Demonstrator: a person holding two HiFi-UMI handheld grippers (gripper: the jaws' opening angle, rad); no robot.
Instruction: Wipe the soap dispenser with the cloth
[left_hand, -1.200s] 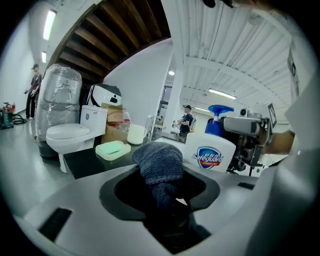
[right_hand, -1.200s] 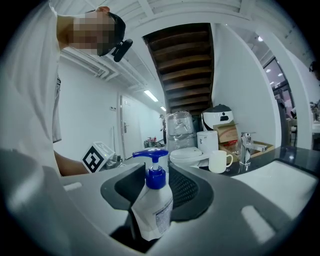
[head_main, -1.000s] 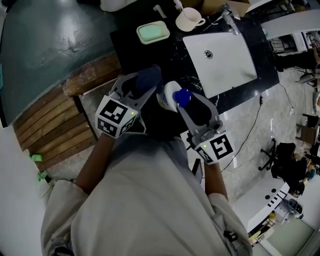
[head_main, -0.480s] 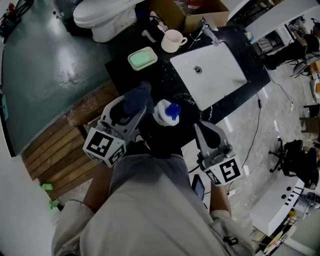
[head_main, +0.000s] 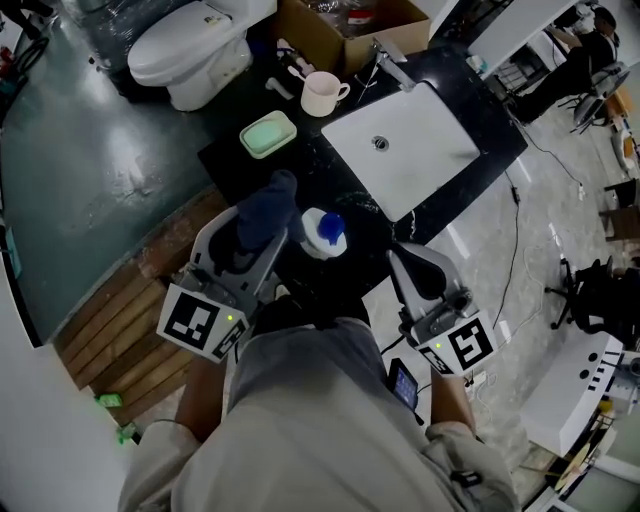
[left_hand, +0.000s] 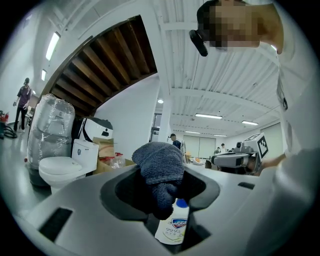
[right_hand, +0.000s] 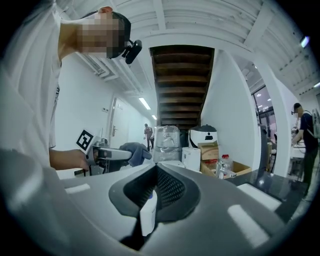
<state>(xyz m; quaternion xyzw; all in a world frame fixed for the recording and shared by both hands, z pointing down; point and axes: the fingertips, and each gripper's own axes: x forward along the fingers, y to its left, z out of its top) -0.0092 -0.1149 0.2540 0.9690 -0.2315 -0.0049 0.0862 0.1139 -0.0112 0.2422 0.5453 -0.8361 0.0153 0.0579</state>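
The soap dispenser (head_main: 322, 232), white with a blue top, stands on the black counter (head_main: 225, 158) between my two grippers. My left gripper (head_main: 262, 235) is shut on a dark blue cloth (head_main: 268, 200), which bunches out past its tips just left of the dispenser. In the left gripper view the cloth (left_hand: 159, 167) fills the jaws, and the dispenser (left_hand: 173, 229) shows below it. My right gripper (head_main: 408, 258) is shut and holds nothing, a little to the right of the dispenser. In the right gripper view its jaws are closed, with the dispenser (right_hand: 148, 215) showing behind them.
A white sink (head_main: 400, 135) with a faucet (head_main: 390, 65) lies at the counter's far right. A cup (head_main: 322, 92) and a green soap dish (head_main: 267, 133) sit behind the dispenser. Beyond are a toilet (head_main: 190, 45) and a cardboard box (head_main: 340, 20). Wooden slats (head_main: 110, 320) lie at the left.
My right gripper has let go of the dispenser, drawn back to the right and shut. The dispenser now stands alone. The left gripper still holds the cloth, and both grippers have risen.
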